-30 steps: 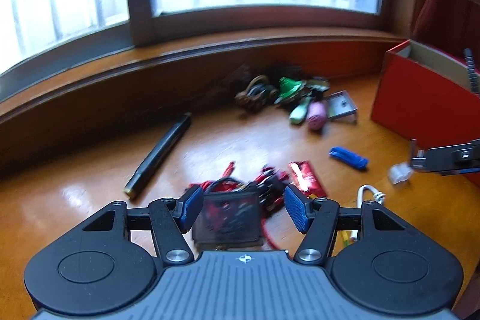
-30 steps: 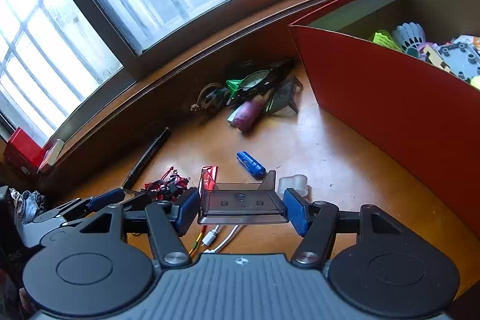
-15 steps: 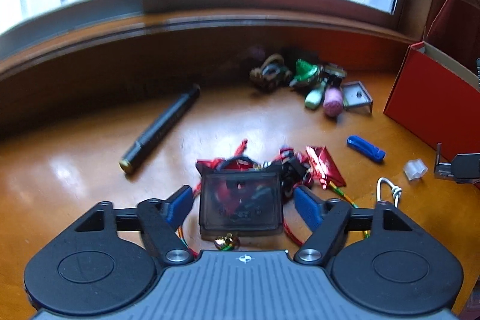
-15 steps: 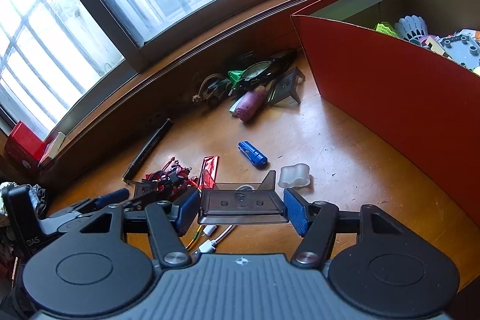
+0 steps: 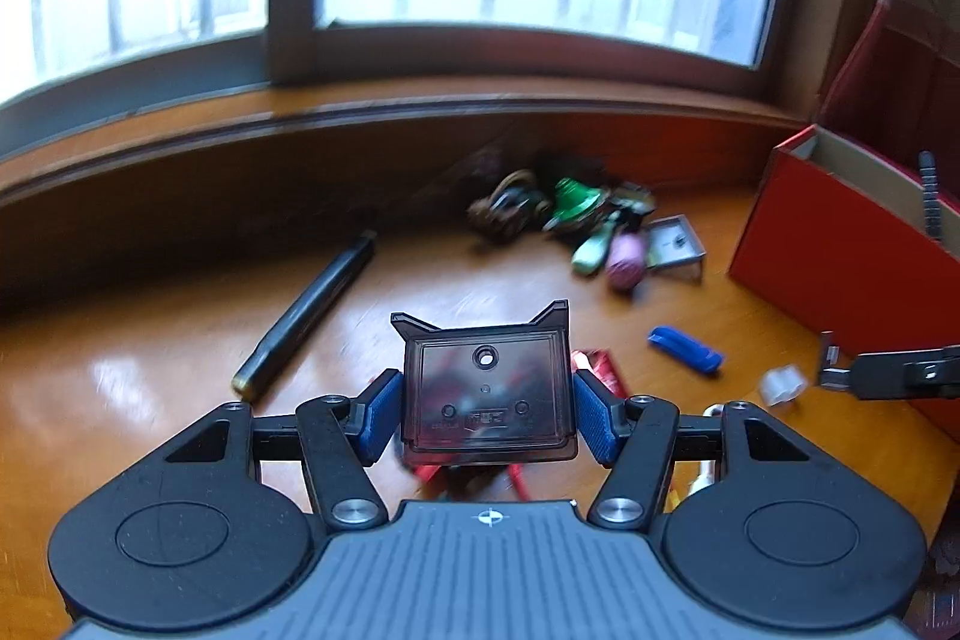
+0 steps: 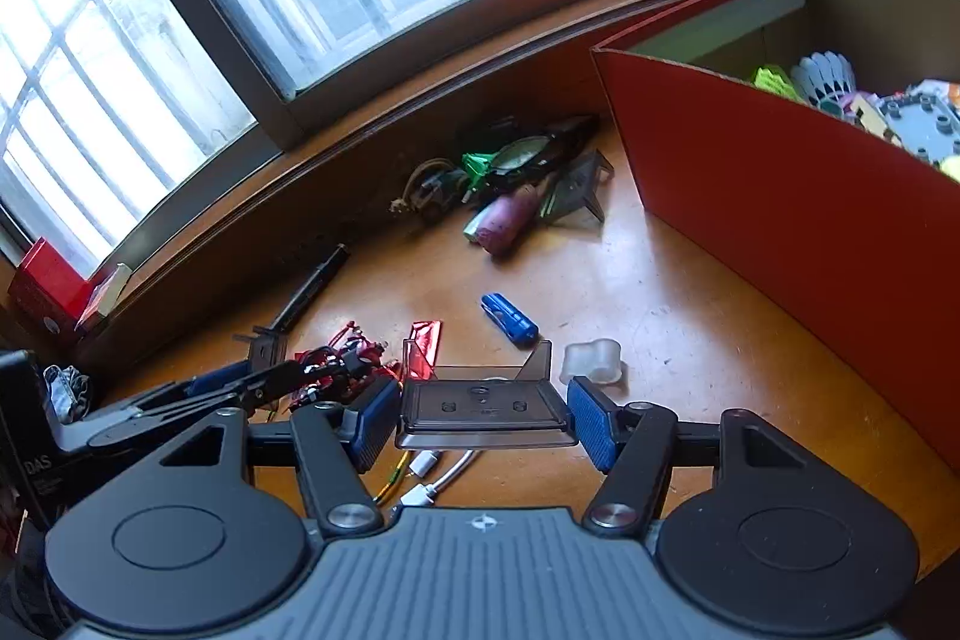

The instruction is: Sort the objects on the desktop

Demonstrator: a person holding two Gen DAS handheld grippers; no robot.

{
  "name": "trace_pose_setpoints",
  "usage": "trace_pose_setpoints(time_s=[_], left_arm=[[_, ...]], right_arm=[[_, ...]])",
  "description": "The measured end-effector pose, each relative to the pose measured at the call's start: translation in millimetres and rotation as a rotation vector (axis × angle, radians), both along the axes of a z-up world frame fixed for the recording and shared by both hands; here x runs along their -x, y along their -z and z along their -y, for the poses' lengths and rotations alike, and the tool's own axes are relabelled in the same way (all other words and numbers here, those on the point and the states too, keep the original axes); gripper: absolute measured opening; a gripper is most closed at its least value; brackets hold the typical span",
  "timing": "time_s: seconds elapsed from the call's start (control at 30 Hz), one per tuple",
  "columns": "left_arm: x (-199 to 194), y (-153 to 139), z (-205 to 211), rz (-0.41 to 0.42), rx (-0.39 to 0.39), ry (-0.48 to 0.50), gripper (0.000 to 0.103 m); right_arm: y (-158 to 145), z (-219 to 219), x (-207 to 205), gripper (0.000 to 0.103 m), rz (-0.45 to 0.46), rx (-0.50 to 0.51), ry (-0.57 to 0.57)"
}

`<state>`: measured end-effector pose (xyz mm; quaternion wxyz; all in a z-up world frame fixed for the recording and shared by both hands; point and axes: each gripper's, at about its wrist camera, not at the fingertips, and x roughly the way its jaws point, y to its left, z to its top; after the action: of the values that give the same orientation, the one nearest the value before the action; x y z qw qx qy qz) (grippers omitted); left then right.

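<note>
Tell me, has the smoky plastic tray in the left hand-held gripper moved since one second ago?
Yes. The tray has been lifted off the red tangle on the desk and now tilts up, clamped between the left hand-held gripper pads.

- Table (image 6: 678, 292): glossy orange-brown wood, running up to a raised wooden ledge under the window.
- Red box (image 6: 798, 196): open-topped cardboard, standing on the right side.
- Black pen-like stick (image 5: 306, 319): lying diagonally on the left, near the ledge.
- Cluster by the ledge: tangled brownish cord (image 6: 429, 187), green piece (image 6: 477, 163), pink cylinder (image 6: 510, 220), grey square bracket (image 6: 579, 196).
- Blue clip (image 6: 509, 319): alone, mid-table.
- Translucent white cap (image 6: 591, 361): just right of the clip.
- Red foil packet (image 6: 423, 349) beside a red-and-black tangle (image 6: 342, 361).
- White cable (image 6: 444, 475): at the near edge.
</note>
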<state>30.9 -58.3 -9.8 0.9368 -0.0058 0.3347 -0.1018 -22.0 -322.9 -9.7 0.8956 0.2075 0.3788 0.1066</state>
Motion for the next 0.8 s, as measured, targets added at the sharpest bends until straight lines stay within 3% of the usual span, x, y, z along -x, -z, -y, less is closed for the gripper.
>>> trace_pose_setpoints(time_s=[0.8], left_arm=[[-14, -44, 93, 0.118, -0.019, 0.182, 0.060]], right_arm=[[-39, 36, 19, 0.063, 0.132, 0.070, 0.038]])
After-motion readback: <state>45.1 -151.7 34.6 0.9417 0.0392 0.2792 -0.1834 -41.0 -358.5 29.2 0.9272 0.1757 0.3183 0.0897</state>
